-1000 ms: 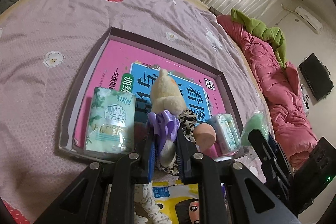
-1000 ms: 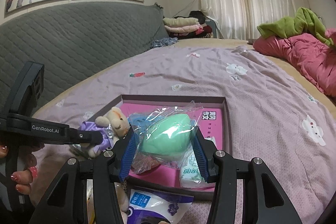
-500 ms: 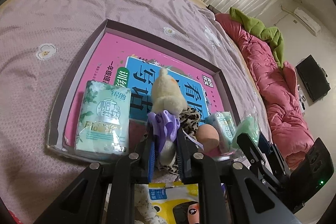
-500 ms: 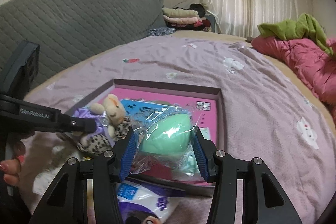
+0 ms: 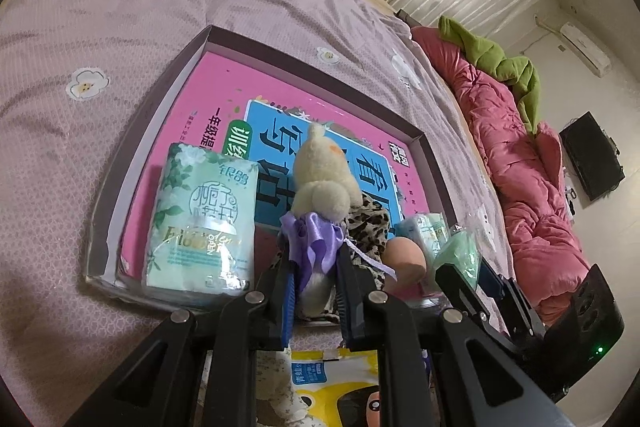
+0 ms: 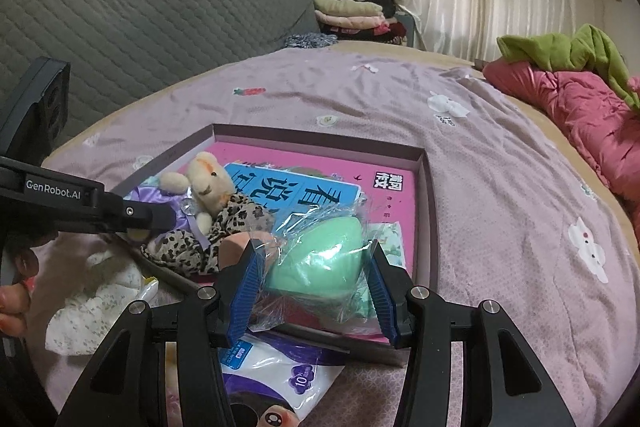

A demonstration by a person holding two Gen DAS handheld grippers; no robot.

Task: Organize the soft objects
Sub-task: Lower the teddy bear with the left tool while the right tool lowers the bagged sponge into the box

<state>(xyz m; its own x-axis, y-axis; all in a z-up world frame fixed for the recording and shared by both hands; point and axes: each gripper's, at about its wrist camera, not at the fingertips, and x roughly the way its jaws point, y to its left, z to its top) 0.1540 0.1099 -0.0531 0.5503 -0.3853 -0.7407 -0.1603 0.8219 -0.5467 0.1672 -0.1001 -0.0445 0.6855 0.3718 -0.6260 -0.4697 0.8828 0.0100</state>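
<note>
My left tool is clamped nearly closed on the plush toy by its purple dress, holding it over the near edge of the shallow box on the bed. My right tool grips the bagged green sponge — jaws partly apart around it — just above the box's near right corner.
</note>
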